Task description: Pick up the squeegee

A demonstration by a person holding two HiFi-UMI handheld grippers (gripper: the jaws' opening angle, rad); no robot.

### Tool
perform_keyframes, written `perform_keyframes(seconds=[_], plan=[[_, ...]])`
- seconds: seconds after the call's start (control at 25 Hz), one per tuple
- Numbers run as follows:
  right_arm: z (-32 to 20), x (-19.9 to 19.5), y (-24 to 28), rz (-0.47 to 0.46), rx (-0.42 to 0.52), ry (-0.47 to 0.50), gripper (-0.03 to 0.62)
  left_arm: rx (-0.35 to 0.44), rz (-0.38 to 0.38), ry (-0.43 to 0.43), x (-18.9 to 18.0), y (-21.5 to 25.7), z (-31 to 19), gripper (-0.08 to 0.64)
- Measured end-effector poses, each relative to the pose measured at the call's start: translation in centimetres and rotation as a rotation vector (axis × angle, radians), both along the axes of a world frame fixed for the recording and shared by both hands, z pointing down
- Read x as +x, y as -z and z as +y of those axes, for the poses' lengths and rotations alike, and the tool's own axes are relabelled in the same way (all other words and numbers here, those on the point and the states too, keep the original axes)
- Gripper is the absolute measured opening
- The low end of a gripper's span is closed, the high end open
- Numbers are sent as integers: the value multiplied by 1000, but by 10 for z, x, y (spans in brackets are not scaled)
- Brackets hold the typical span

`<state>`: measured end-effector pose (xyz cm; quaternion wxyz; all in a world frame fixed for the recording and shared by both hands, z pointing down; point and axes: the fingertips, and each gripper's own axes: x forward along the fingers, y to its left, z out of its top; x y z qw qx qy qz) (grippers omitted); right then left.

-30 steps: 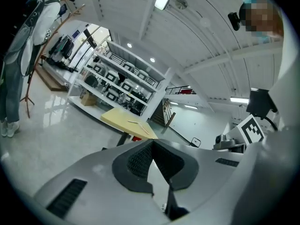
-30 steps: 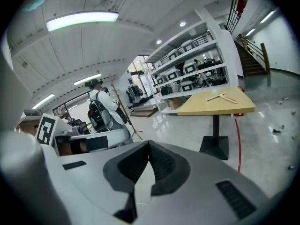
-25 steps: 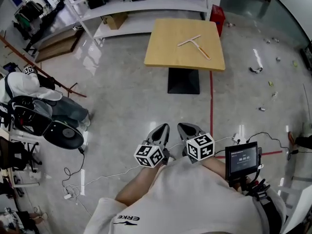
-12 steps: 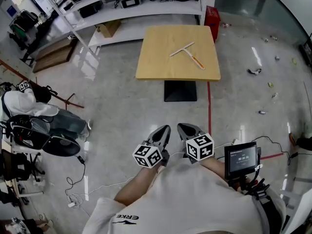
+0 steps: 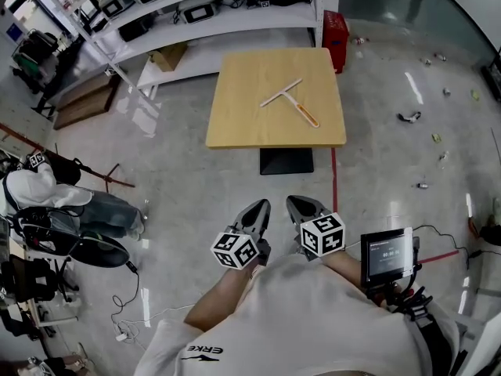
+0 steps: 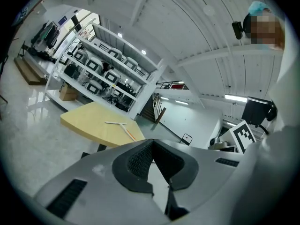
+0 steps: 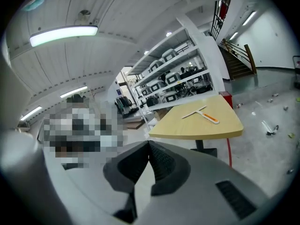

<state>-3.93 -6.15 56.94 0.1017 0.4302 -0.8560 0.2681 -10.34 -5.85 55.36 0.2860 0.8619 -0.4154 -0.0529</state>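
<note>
Jaws pressed together and empty on both the left gripper [image 5: 257, 210] and the right gripper [image 5: 302, 205], close to the person's body. The squeegee [image 5: 290, 102] lies flat on the table [image 5: 235, 128] at 12 o'clock, well apart. It looks light, stiff and thin, and its orange handle [image 5: 308, 117], pointing to 4 o'clock, seems the best hold. Only floor [image 5: 196, 186] and a red tape line [image 5: 334, 180] lie between. Shelving [image 5: 235, 10] stands beyond at 11 o'clock.

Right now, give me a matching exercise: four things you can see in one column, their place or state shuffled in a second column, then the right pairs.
1 squeegee
2 red box
3 right gripper
4 table

A on the floor beside the shelving
B jaws shut, empty
C lying on the table top
D light wood top, dark base

Pairs: 1-C, 2-A, 3-B, 4-D
</note>
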Motion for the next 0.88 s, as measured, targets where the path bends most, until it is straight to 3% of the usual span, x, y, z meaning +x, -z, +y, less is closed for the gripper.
perform_keyframes(seconds=[0.32,0.6,0.88], plan=[[-42,40,-3,-10,-3,-10,3,-11,10,0,39,0,-39,5],[-53,41,1,-10,-16,-37,3,-24,6,-18,36,5,-52,5],[-117,41,-9,13,-21,-75,3,-36,10,-46,31,-9,-117,5]])
